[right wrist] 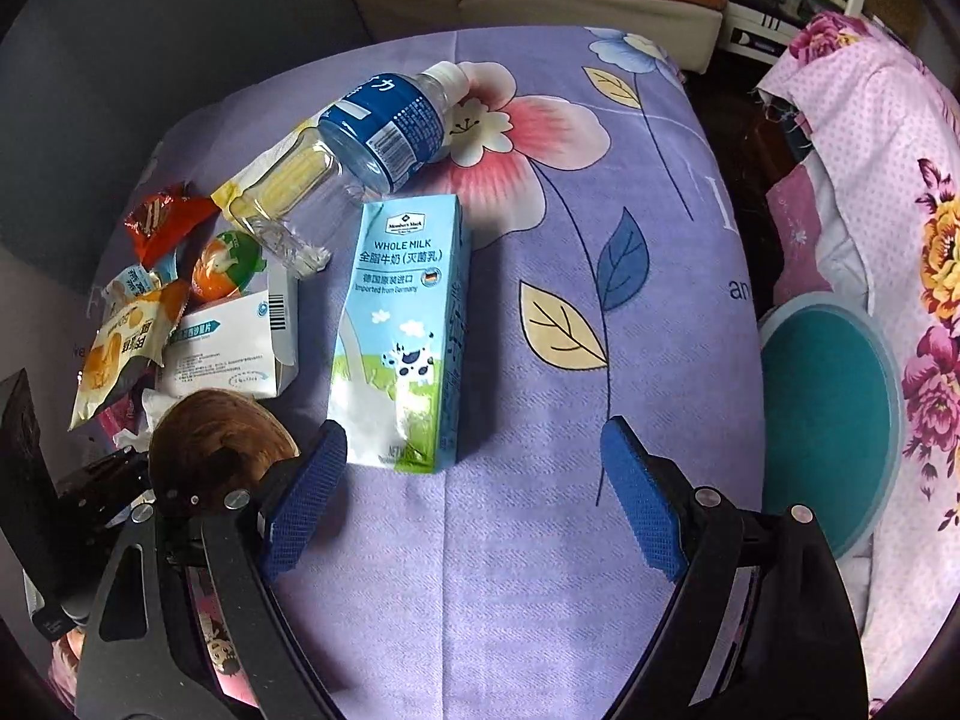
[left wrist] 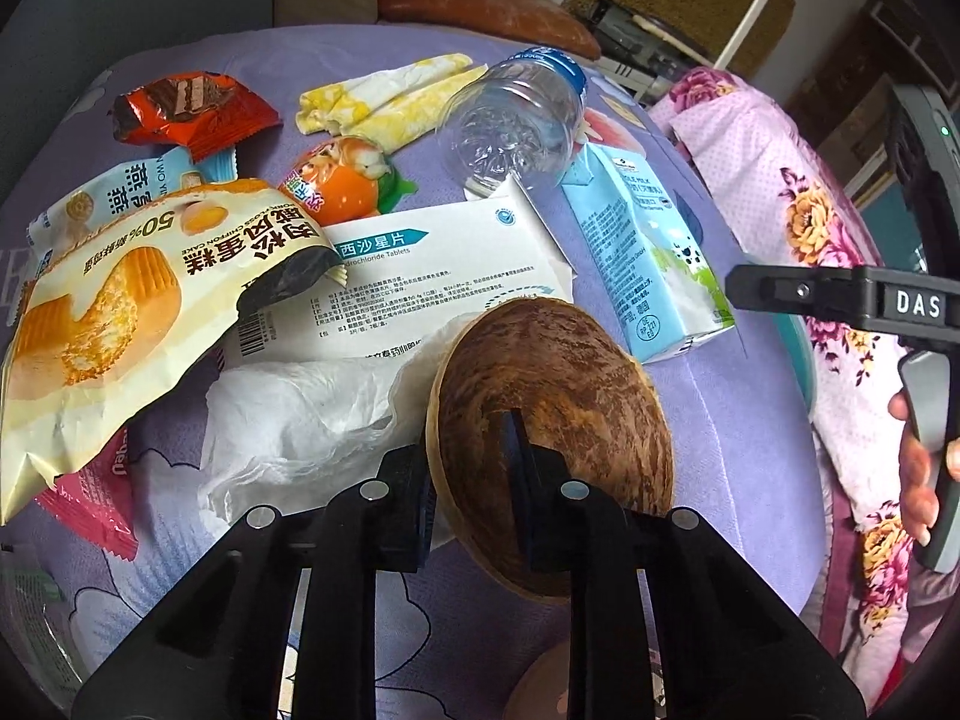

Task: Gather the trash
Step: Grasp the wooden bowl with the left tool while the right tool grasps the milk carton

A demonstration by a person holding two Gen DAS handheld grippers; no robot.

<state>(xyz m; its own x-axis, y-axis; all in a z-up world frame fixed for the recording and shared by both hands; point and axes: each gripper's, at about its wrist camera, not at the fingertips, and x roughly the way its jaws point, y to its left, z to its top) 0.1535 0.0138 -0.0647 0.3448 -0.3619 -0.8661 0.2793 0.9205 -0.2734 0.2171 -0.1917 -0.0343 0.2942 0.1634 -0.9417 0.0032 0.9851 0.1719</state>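
Observation:
My left gripper point(left wrist: 474, 480) is shut on the rim of a brown coconut shell point(left wrist: 558, 414), held over the purple bedsheet point(right wrist: 540, 540); the shell also shows in the right wrist view point(right wrist: 216, 444). My right gripper point(right wrist: 474, 498) is open and empty, just below a blue milk carton point(right wrist: 402, 330) lying flat. Other trash lies beyond: a clear plastic bottle point(right wrist: 360, 144), a white medicine box point(left wrist: 432, 282), a yellow cake wrapper point(left wrist: 120, 312), a crumpled tissue point(left wrist: 300, 420), a red snack wrapper point(left wrist: 186, 108) and an orange jelly cup point(left wrist: 342, 180).
A teal round bin or stool point(right wrist: 828, 420) stands to the right of the bed, beside a pink floral quilt point(right wrist: 900, 240). Yellow-white paper rolls point(left wrist: 390, 96) lie at the far side. A pink wrapper point(left wrist: 96, 498) lies at the left. A sofa cushion point(left wrist: 480, 6) is behind.

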